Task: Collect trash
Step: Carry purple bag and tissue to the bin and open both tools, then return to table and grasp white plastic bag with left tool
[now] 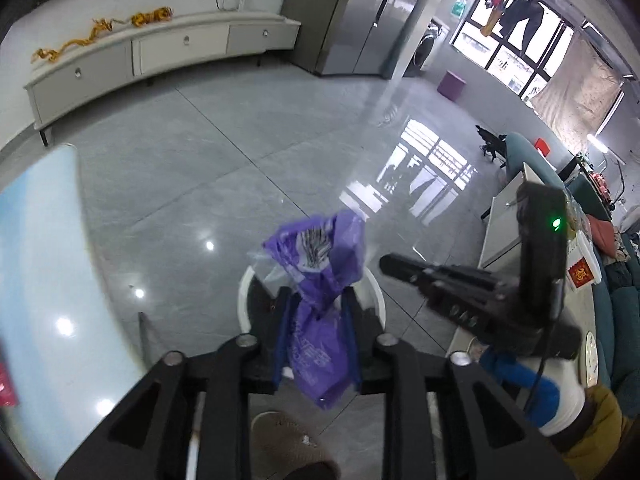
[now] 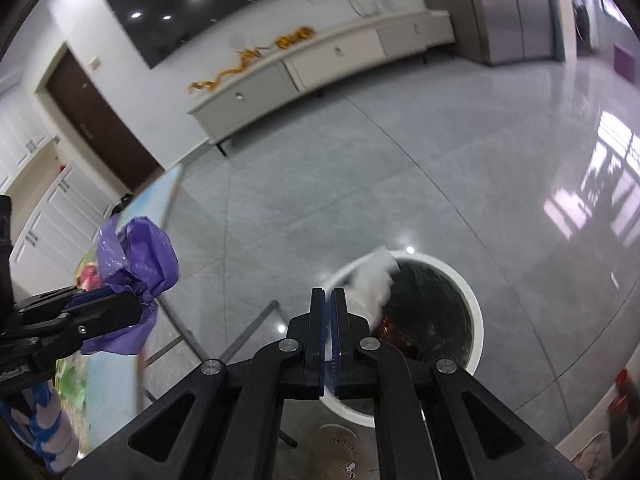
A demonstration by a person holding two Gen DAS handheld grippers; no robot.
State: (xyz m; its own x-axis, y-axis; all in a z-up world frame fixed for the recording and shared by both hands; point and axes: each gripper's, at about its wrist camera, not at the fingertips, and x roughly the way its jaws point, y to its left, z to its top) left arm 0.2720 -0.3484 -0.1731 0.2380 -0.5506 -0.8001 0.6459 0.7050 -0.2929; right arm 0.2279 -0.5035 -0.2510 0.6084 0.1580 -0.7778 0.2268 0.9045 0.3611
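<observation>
My left gripper (image 1: 318,300) is shut on a crumpled purple plastic bag (image 1: 320,276) and holds it above a round white trash bin (image 1: 245,292) on the floor. The same gripper (image 2: 138,304) and bag (image 2: 138,256) show at the left of the right wrist view. My right gripper (image 2: 328,294) is nearly shut; a thin edge of white paper (image 2: 374,280) sits between the pads, and the blurred sheet hangs over the bin (image 2: 474,300). The bin has a dark liner with red wrapper (image 2: 396,334) inside. The right gripper (image 1: 390,264) also shows in the left wrist view.
A light blue tabletop (image 1: 44,264) lies at the left; its edge and metal legs (image 2: 248,332) stand next to the bin. A slipper (image 1: 288,444) is below the grippers. A white table (image 1: 500,232) and sofa stand right. A long TV cabinet (image 1: 140,52) lines the far wall.
</observation>
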